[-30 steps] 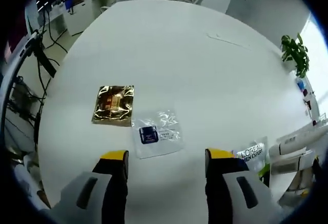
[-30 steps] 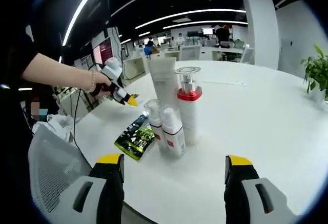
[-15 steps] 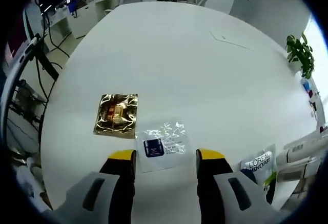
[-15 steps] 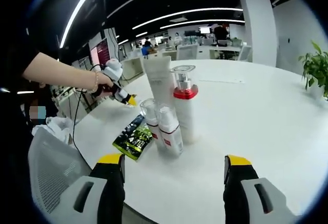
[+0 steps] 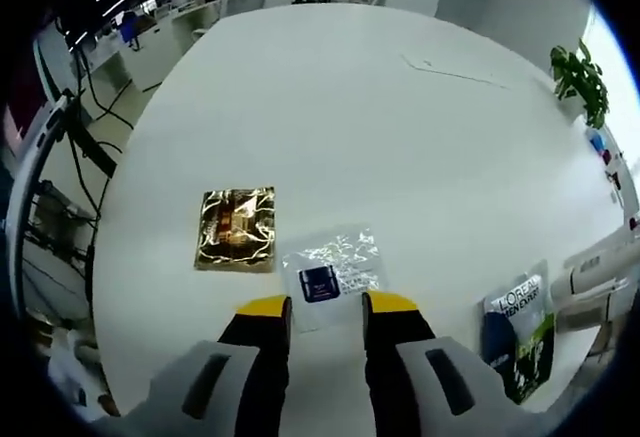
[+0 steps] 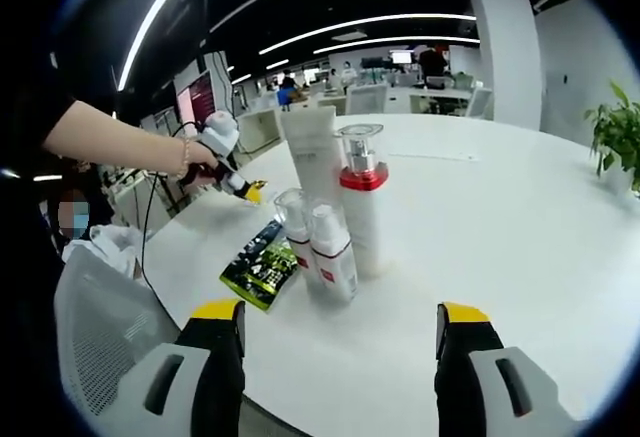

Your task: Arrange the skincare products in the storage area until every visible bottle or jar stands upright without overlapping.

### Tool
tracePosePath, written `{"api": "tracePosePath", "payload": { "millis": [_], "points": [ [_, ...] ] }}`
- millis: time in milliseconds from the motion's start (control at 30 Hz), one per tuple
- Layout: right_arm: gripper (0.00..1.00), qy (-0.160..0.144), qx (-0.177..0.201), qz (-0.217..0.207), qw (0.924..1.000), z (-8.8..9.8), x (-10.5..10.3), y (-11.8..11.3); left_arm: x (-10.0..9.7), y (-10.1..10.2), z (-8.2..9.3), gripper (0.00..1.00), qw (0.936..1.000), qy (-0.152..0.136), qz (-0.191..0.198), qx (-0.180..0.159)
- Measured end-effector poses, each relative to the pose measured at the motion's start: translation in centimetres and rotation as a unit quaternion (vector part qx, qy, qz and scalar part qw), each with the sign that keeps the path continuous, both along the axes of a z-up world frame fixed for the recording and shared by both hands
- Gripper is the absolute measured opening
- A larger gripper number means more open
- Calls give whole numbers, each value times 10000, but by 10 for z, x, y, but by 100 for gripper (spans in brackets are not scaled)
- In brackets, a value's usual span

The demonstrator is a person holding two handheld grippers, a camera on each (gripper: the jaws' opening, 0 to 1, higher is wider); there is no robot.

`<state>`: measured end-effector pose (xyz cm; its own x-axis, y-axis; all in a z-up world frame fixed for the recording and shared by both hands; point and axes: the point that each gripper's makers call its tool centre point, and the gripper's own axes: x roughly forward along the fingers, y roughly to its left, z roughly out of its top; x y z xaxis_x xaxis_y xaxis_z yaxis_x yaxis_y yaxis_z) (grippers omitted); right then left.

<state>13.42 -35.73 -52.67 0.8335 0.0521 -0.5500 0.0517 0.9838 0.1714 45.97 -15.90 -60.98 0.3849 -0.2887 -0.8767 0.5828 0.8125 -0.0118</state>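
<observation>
the clear sachet [image 5: 328,273] lies flat on the bench [image 5: 400,137] at lower centre, just ahead of the left hand-held gripper [image 5: 327,305], narrowly open, empty; right hand-held gripper [image 6: 340,315] wide, empty.

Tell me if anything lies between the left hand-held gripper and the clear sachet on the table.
Nothing visible does. The left hand-held gripper has its tips right at the clear sachet; the gold packet lies off to one side.

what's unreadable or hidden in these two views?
- Left gripper view: clear sachet, near edge hidden behind the left gripper; grip unclear.
- Left gripper view: green pouch, lower end lost at the rim.
- Right gripper view: white tube, base hidden by two small pump bottles; labels too small.
</observation>
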Motion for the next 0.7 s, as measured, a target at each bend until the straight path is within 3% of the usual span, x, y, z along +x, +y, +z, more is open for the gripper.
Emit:
{"api": "tracePosePath", "payload": {
  "millis": [100, 233, 500, 700],
  "points": [
    [83, 8, -1, -6, 10000, 0, 0, 0, -4, 1, -1, 31, 9995, 121, 278, -84],
    [83, 14, 2, 1, 10000, 0, 0, 0, -12, -3, -1, 52, 9989, 169, 418, -92],
    [82, 45, 3, 0, 10000, -2, -1, -1, -11, -15, -2, 57, 9969, 268, 707, -212],
    [82, 59, 55, -67, 9999, -3, -2, -4, -13, -18, -3, 59, 9971, 228, 728, -3]
  ]
}}
